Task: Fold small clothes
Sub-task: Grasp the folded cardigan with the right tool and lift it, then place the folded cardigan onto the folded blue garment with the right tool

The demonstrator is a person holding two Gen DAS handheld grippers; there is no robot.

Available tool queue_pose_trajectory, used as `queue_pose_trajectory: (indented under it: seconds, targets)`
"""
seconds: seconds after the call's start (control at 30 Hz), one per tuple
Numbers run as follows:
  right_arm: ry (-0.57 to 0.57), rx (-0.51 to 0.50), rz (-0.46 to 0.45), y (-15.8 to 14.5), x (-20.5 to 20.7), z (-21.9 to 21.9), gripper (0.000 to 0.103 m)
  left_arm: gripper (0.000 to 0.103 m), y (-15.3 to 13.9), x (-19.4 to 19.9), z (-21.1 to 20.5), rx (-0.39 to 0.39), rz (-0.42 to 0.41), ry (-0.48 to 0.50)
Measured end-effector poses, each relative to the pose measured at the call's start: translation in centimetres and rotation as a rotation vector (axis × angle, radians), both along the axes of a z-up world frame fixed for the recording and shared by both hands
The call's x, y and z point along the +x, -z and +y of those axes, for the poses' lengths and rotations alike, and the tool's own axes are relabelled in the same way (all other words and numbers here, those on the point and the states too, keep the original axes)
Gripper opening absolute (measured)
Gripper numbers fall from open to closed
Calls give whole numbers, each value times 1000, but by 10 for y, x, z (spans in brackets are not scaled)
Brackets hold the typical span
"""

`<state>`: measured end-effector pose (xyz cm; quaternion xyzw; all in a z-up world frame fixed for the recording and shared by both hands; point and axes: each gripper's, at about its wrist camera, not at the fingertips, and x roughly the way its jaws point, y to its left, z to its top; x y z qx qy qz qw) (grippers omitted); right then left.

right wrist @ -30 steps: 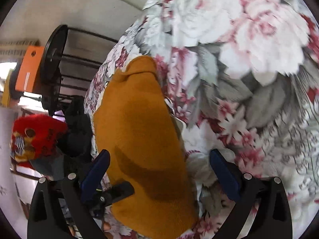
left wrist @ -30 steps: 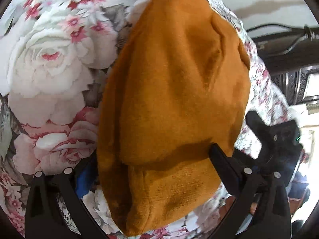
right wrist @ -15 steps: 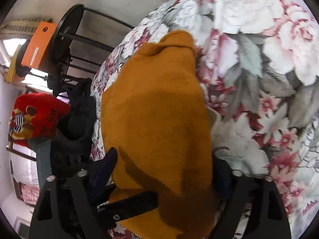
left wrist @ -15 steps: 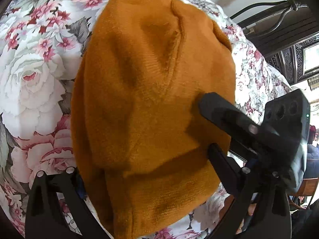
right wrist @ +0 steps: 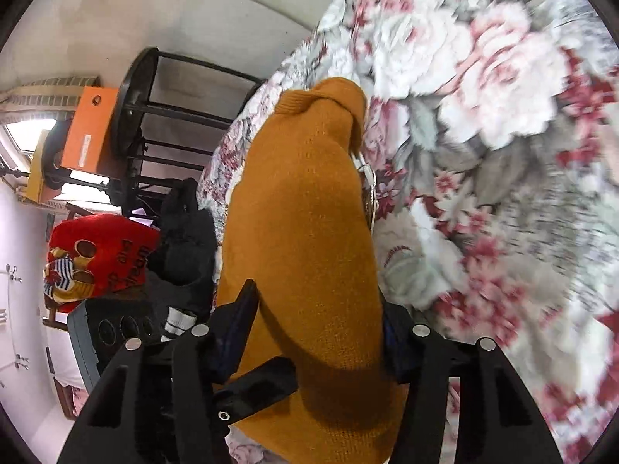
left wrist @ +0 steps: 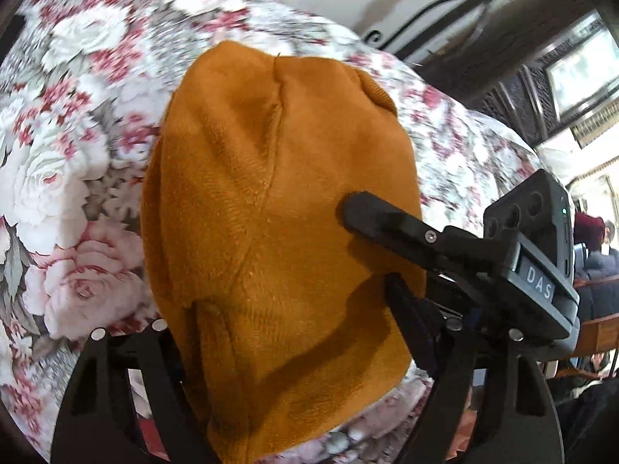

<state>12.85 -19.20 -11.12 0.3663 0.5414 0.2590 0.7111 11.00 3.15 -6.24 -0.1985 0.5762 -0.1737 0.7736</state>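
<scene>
Garment: a mustard-orange knit garment (left wrist: 278,239), lying folded on my floral bedspread (left wrist: 69,162).
Long axis: it runs away from me, from the wide end at my tongs to the narrow rounded end far up the bedspread, toward the black metal bed frame (right wrist: 154,116).
Far end: in the right wrist view a ribbed cuff or hem curls over at that narrow tip (right wrist: 336,96).
Label: a pale tag pokes out of the garment's right edge, about halfway along.
Left gripper (left wrist: 286,332): my jaws are closing, with the wide near end of the garment between them. The cloth bulges over both fingers, so I cannot tell whether the pads press it yet.
Right gripper (right wrist: 317,332): jaws closing here too, straddling the same near end. The cloth fills the gap from finger to finger, and I appear to have hold of it.
Each other: both tongs work the same end, side by side, with one right finger lying across the garment's top.
Beside the bedspread: a red printed cushion (right wrist: 100,259) and dark clothes (right wrist: 185,239), left of the garment.
</scene>
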Motion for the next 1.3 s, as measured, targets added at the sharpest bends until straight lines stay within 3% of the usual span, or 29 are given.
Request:
queue_pose_trajectory:
  seconds: [0.2,0.33,0.63,0.93,1.03,1.07,1.1,1.13,1.2,1.23,1.3]
  targets:
    - [19,-66,-79,-43,-36,-64,57,80,-33,-19,-54,-29,-46,94]
    - [108,-106,-123,-70,-62,-130,57,80,-51,-28,-122,-77,-79,175]
    - [425,-147,-226,-131,-139,-311,57,80,-106,-50,-303,-119,-149,438]
    - [720,-199,-279,-160,-234,-460,57,81,-139,-109,-477,-169,-209,688]
    - [806,-221,-243,-147,-261,-506,57,83,-129,-131,-526,-168,-205,753]
    - [846,-230,-194,-133,-265,-524,57,89,-120,-136,-540,-142,-198,766]
    - [876,-245,-127,-113,-266,-540,57,90,-108,-140,-554,-99,-180,779]
    - [893,-250,-71,-95,-268,-551,56,92,-82,-141,-572,-2,-133,774]
    - [922,-123,10,-52,-274,-575,62,99,-45,-136,-581,61,-17,738]
    - [931,-8,19,-35,-277,-585,64,99,-30,-132,-577,19,45,709]
    - [925,-9,8,-34,-276,-589,65,99,-29,-130,-573,-11,34,696]
